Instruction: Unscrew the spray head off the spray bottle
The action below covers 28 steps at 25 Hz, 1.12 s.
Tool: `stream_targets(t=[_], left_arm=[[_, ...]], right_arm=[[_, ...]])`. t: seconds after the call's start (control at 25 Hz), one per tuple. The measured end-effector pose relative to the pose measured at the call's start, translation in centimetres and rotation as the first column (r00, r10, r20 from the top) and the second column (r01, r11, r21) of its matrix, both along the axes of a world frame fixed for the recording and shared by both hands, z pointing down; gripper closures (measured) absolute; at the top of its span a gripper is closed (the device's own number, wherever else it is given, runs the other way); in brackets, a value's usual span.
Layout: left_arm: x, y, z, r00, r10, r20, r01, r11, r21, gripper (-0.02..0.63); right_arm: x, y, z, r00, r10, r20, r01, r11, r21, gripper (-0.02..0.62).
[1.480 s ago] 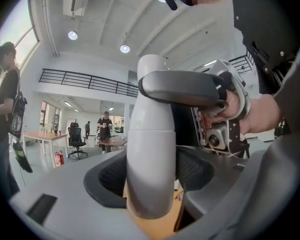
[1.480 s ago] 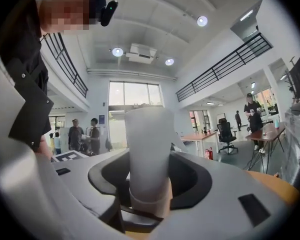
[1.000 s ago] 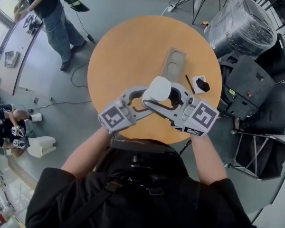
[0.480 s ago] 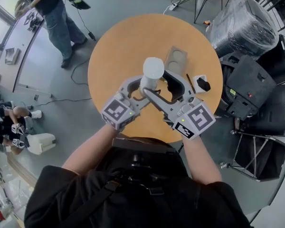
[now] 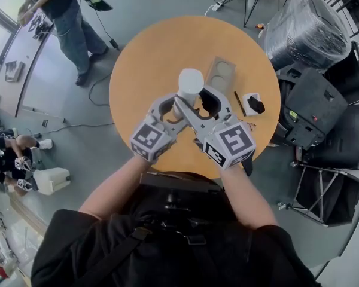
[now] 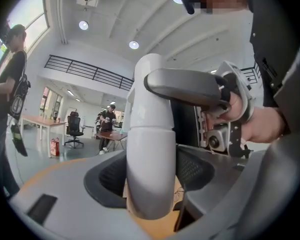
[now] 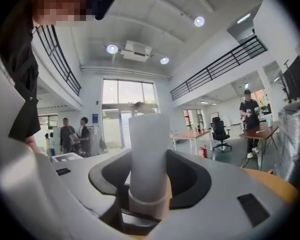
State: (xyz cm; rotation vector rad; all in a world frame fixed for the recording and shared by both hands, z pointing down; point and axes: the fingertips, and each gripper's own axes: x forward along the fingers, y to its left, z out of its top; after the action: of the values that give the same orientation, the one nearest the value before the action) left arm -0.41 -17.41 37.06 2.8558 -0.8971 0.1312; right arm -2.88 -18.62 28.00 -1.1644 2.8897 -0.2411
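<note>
Head view: the left gripper and right gripper held the white spray bottle upright over the round table, covering the near end of a grey tray whose visible hollow held nothing. A pencil and a black piece lay beside it.
Left gripper view: the jaws clamped the bottle's lower half, and the other gripper's jaw crossed its upper half.
Right gripper view: the jaws, just closing, pressed the bottle.

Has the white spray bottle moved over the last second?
Yes. The spray bottle has moved up the picture, away from the person: it overlapped the grey tray's near end, now it sits beside the tray's left edge.
</note>
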Motion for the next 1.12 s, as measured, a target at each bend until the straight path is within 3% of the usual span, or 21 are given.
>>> stream_targets(t=[0.08,0.2,0.4,0.48,0.56,0.64,0.8,1.0,1.12], left_arm=[[0.1,0.9,-0.8,0.994,0.101,-0.034,-0.100,0.995,0.015,0.301],[0.3,2.5,-2.3,0.962,0.266,-0.068,-0.262,0.963,0.056,0.301],[0.5,7.0,-4.6,0.838,0.533,-0.117,-0.525,0.846,0.094,0.301],[0.4,7.7,-4.9,0.822,0.559,-0.112,-0.551,0.829,0.094,0.301],[0.0,7.1,-4.9,0.849,0.516,-0.112,-0.510,0.856,0.084,0.301],[-0.2,5.7,-4.4,0.894,0.433,-0.112,-0.428,0.901,0.063,0.301],[-0.4,3.2,-2.7,0.966,0.256,-0.047,-0.254,0.967,0.034,0.301],[0.0,1.8,-1.9,0.994,0.105,-0.019,-0.104,0.994,0.044,0.301],[0.6,2.2,-1.2,0.995,0.103,-0.010,-0.103,0.994,0.044,0.299]], right_arm=[[-0.2,0.9,-0.8,0.992,-0.122,0.032,0.121,0.992,0.036,0.362],[-0.3,2.7,-1.8,0.949,-0.311,0.061,0.305,0.949,0.082,0.362],[-0.5,6.8,-4.0,0.800,-0.593,0.093,0.583,0.805,0.111,0.362],[-0.6,7.5,-4.4,0.785,-0.614,0.080,0.604,0.788,0.124,0.362],[-0.6,7.0,-4.2,0.822,-0.566,0.068,0.555,0.822,0.125,0.361],[-0.4,6.1,-3.8,0.870,-0.488,0.072,0.479,0.870,0.116,0.281],[-0.1,4.2,-3.1,0.953,-0.284,0.104,0.271,0.955,0.116,0.273],[0.1,1.9,-1.3,0.994,-0.055,0.098,0.047,0.996,0.076,0.275],[0.2,1.5,-0.6,0.995,-0.024,0.100,0.018,0.998,0.062,0.305]])
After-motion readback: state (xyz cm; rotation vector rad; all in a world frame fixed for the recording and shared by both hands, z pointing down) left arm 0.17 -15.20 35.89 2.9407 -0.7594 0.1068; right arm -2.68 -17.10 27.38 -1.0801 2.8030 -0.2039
